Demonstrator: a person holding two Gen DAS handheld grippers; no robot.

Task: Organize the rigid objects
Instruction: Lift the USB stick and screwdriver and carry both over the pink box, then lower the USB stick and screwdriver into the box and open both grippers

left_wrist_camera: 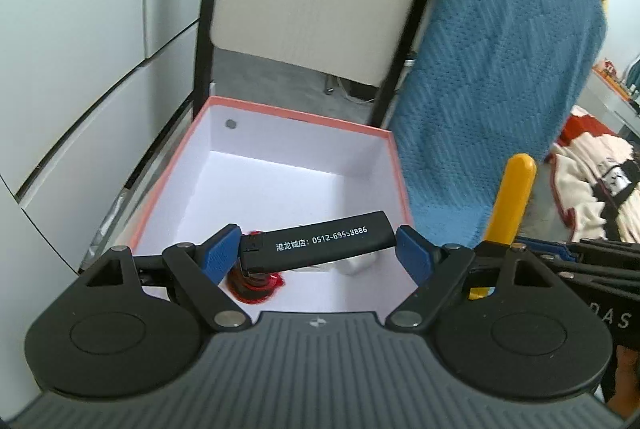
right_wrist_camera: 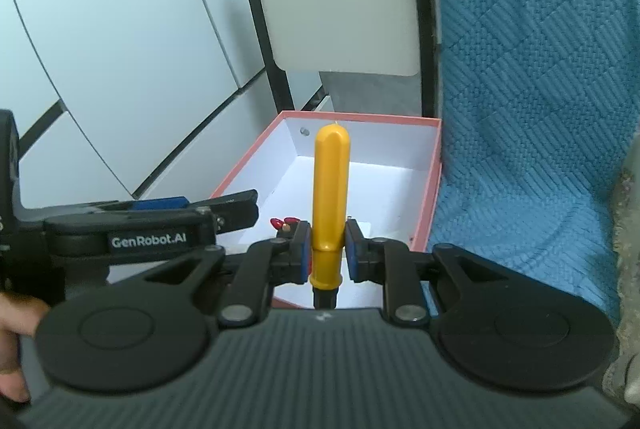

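Observation:
My left gripper (left_wrist_camera: 318, 249) is shut lengthwise on a black lighter (left_wrist_camera: 316, 244) with white print, held crosswise above the near end of a pink-rimmed white box (left_wrist_camera: 264, 173). A red object (left_wrist_camera: 256, 283) lies in the box under the lighter. My right gripper (right_wrist_camera: 327, 249) is shut on a yellow-handled tool (right_wrist_camera: 331, 189), handle pointing up and forward over the same box (right_wrist_camera: 400, 189). The yellow handle (left_wrist_camera: 510, 197) also rises at the right of the left wrist view. The left gripper's arm (right_wrist_camera: 152, 225) crosses the left of the right wrist view.
A blue textured blanket (left_wrist_camera: 496, 69) hangs right of the box over furniture. A beige chair with a black frame (left_wrist_camera: 320, 1) stands behind the box. White cabinet panels (left_wrist_camera: 80, 69) line the left. Clothes (left_wrist_camera: 592, 181) lie at the far right. A hand (right_wrist_camera: 12, 349) shows lower left.

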